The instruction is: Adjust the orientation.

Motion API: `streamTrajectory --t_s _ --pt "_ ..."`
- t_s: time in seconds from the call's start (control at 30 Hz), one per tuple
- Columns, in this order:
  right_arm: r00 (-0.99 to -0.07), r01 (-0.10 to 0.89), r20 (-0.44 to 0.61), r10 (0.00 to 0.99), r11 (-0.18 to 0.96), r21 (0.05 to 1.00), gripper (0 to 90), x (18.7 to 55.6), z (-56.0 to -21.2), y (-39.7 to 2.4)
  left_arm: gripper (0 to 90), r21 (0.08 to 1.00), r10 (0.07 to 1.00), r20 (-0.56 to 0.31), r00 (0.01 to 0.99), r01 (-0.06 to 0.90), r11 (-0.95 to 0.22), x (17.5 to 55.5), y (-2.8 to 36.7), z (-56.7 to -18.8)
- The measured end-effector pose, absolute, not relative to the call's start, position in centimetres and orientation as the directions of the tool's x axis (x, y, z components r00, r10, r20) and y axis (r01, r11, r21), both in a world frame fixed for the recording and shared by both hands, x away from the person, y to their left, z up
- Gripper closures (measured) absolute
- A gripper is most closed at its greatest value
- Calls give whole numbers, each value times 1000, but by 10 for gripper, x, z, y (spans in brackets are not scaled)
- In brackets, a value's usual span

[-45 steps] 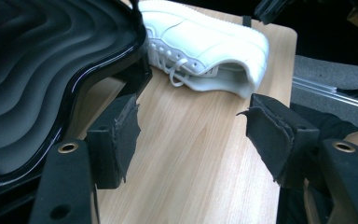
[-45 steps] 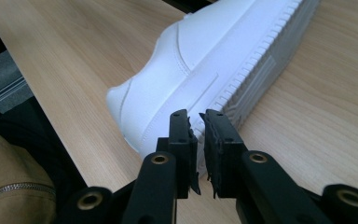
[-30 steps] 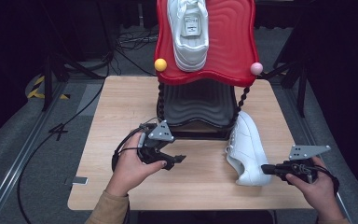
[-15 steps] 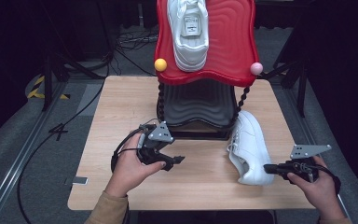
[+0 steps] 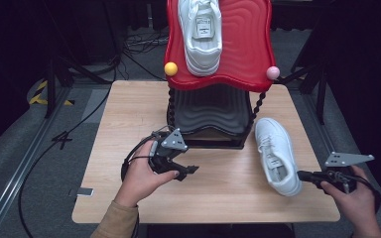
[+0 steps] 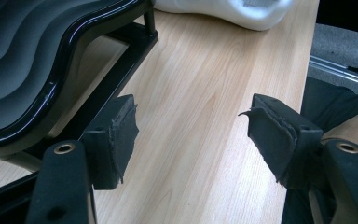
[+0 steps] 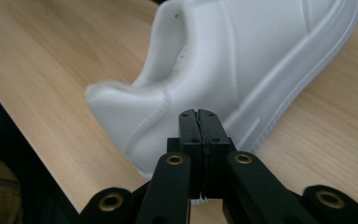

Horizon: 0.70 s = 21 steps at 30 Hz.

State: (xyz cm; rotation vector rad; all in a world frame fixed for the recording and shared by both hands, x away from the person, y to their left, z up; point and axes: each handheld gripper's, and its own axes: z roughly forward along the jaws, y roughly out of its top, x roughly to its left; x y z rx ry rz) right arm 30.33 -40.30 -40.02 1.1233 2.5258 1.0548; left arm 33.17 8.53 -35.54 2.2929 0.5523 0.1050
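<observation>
**Shut jaws at the shoe's heel; nothing gripped**

Right hand-held gripper [image 5: 301,174] [image 7: 199,114]: found fully closed, pad against pad, with nothing between. Pointed level at the white shoe [image 5: 277,153] [image 7: 242,60], which lies directly ahead of the tips, heel nearest and toe farthest. Tips right at the heel counter; cannot tell whether touching or just short of it. Judged a nudging posture rather than a grasp: closed jaws make one blunt point, suited to pushing or turning the shoe on the bench [image 5: 129,114], not to lifting it.

Left hand-held gripper [image 5: 187,171] [image 6: 191,135]: found wide open and empty, with bare bench between the pads. Held low over the bench, just beside the black shelf [image 5: 208,109] [image 6: 23,60] on its left jaw's side, with the white shoe well ahead of its tips. Judged parked in readiness, jaws spread to receive the shoe once brought round.

Shoe condition: upright on its sole, opening upward, at an angle to the bench's edge, near the rack's right post.

Second shoe [image 5: 201,34]: resting on the red shelf [image 5: 248,44] above the black one, far beyond both grippers, toe toward them. Likely the reason for the work, with a place for its mate still to be filled.

Risk noted: a push at the heel may spin the shoe instead of sliding it.
</observation>
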Motion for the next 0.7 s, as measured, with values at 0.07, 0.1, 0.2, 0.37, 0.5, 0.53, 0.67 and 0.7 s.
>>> streamTrajectory --t_s 0.07,0.1,0.2,0.37,0.5,0.53,0.67,0.7 --pt "-653 575 37 756 464 673 900 300 -392 -414 334 699 421 -93 902 360 -617 333 85 -356" --pt "-647 580 49 761 449 680 900 300 -390 -417 334 698 420 -95 902 361 -618 333 85 -356" --pt "-643 579 61 764 432 692 900 297 -388 -424 333 698 418 -98 903 361 -618 334 83 -358" --pt "-651 574 70 756 430 696 900 296 -388 -426 332 698 414 -99 905 360 -619 335 83 -357" --pt "-667 560 83 741 424 712 867 294 -385 -426 331 702 422 -104 901 367 -611 336 85 -357" --pt "-672 553 83 736 425 717 852 294 -384 -425 330 701 420 -104 901 366 -612 336 85 -357" --pt "-690 535 86 719 426 730 819 293 -380 -424 330 701 418 -102 903 364 -614 335 87 -357" --pt "-703 530 93 705 432 730 788 293 -378 -422 330 701 416 -104 903 364 -614 335 87 -357"
